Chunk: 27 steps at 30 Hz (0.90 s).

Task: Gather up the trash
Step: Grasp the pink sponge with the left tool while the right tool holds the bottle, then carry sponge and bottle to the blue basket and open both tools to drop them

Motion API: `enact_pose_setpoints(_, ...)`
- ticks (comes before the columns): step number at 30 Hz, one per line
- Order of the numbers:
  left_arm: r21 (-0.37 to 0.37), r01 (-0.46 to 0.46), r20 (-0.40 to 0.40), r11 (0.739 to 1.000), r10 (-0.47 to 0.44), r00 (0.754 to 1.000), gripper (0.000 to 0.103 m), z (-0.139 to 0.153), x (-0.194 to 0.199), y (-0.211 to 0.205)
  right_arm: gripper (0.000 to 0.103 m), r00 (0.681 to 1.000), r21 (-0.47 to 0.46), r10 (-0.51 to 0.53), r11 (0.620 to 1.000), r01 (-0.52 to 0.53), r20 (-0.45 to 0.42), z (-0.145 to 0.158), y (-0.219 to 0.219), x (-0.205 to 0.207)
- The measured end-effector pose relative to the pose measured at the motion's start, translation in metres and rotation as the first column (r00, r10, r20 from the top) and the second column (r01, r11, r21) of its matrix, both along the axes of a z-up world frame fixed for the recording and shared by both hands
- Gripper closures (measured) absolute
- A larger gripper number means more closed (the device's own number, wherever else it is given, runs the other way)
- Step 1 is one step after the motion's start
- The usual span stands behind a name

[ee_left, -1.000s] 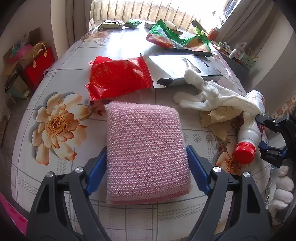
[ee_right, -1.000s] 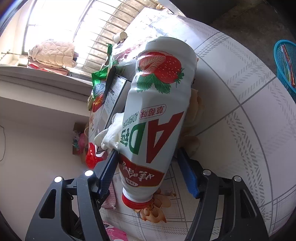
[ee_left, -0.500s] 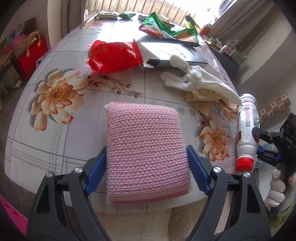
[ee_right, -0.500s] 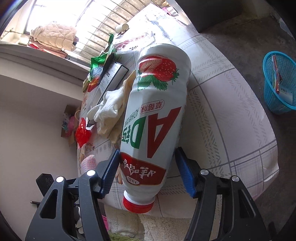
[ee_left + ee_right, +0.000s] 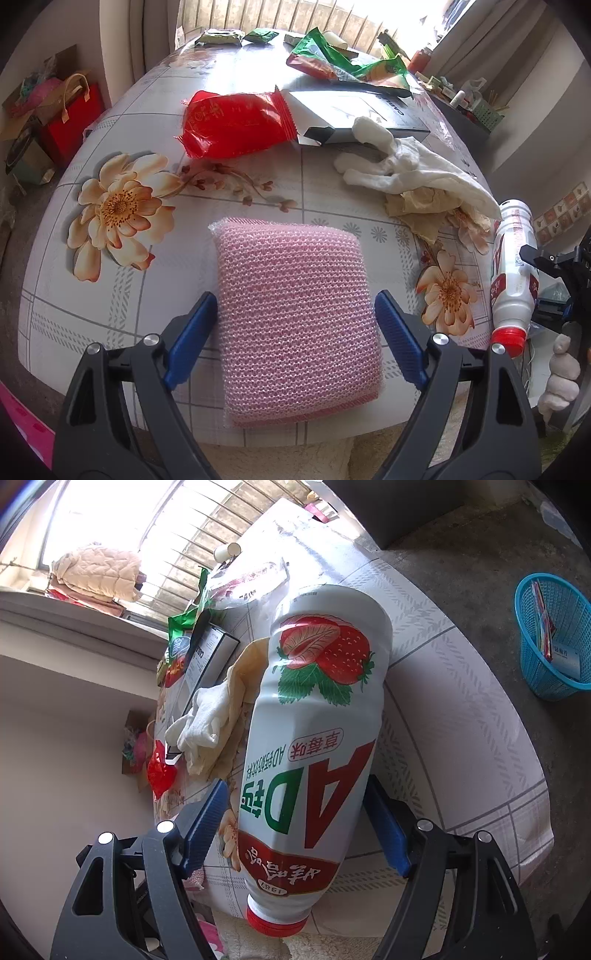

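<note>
Bottle [image 5: 314, 701] | right gripper [image 5: 295, 782] jaws just opening around it | left gripper [image 5: 296, 294] jaws opening around sponge [image 5: 295, 332]

The sponge [image 5: 299, 317] lies on the bench [image 5: 55, 266] near its front edge. Behind it sit a snack bag [image 5: 236, 122] and a flat box [image 5: 354, 114]. A glove [image 5: 402, 173] lies to the right. The bottle [image 5: 314, 746] lies at the bench's right edge. A basket [image 5: 554, 638] stands on the floor.

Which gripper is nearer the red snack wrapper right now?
Left. The left gripper straddles the pink sponge, just short of the red snack wrapper; the right gripper is across the table.
</note>
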State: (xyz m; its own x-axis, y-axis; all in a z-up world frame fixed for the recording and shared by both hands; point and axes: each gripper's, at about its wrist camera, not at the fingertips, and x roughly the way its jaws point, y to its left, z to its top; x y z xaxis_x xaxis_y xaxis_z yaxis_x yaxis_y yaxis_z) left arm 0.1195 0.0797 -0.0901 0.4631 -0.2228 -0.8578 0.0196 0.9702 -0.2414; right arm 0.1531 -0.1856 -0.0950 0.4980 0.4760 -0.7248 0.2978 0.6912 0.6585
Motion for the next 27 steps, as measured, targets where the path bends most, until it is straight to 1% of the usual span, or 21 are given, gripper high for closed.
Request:
enact_pose_setpoints(3, 0.029, 0.006, 0.010, 1.000, -0.006, 1.000, 0.020, 0.000, 0.000, -0.003, 0.030, 1.000, -0.011, 0.010, 1.000, -0.010, 0.008, 0.000, 0.001, -0.002)
enact_pose_setpoints(4, 0.036, 0.006, 0.014, 0.999, -0.007, 1.000, 0.021, 0.000, -0.001, -0.004, 0.034, 1.000, -0.019, 0.010, 1.000, -0.010, 0.007, 0.000, 0.001, -0.002)
enact_pose_setpoints(5, 0.042, 0.006, 0.020, 0.999, -0.007, 1.000, 0.023, 0.000, -0.002, -0.004, 0.038, 1.000, -0.022, 0.009, 1.000, -0.009, 0.006, 0.000, 0.000, -0.004)
enact_pose_setpoints(7, 0.046, 0.008, 0.029, 0.999, -0.009, 1.000, 0.025, 0.000, -0.003, -0.004, 0.041, 1.000, -0.002, 0.007, 1.000, -0.007, 0.011, -0.002, -0.004, -0.007)
enact_pose_setpoints(12, 0.050, -0.005, 0.039, 0.999, 0.003, 0.999, 0.028, 0.004, -0.004, -0.001, 0.043, 0.999, 0.053, -0.001, 0.999, -0.002, 0.048, -0.004, -0.012, -0.015)
enact_pose_setpoints(16, 0.049, -0.006, 0.070, 0.999, 0.002, 0.998, 0.028, 0.017, -0.008, -0.002, 0.044, 0.997, 0.115, -0.020, 0.993, 0.011, 0.075, -0.006, -0.023, -0.024)
enact_pose_setpoints(18, 0.036, 0.005, 0.084, 0.999, -0.008, 0.996, 0.028, 0.026, -0.009, -0.006, 0.045, 0.995, 0.139, -0.033, 0.990, 0.019, 0.093, -0.005, -0.030, -0.030)
enact_pose_setpoints(21, 0.032, 0.039, 0.113, 0.999, -0.042, 0.993, 0.028, 0.042, -0.009, -0.019, 0.045, 0.990, 0.184, -0.059, 0.982, 0.035, 0.125, -0.004, -0.044, -0.041)
enact_pose_setpoints(23, 0.029, 0.077, 0.140, 0.997, -0.080, 0.987, 0.028, 0.055, -0.009, -0.033, 0.045, 0.986, 0.212, -0.082, 0.976, 0.050, 0.147, -0.003, -0.057, -0.051)
enact_pose_setpoints(25, 0.021, 0.132, 0.170, 0.991, -0.134, 0.976, 0.028, 0.070, -0.009, -0.055, 0.045, 0.980, 0.234, -0.113, 0.969, 0.072, 0.164, -0.002, -0.073, -0.063)
enact_pose_setpoints(27, 0.019, 0.199, 0.198, 0.980, -0.199, 0.960, 0.028, 0.083, -0.009, -0.084, 0.045, 0.971, 0.263, -0.152, 0.959, 0.100, 0.185, -0.001, -0.091, -0.077)
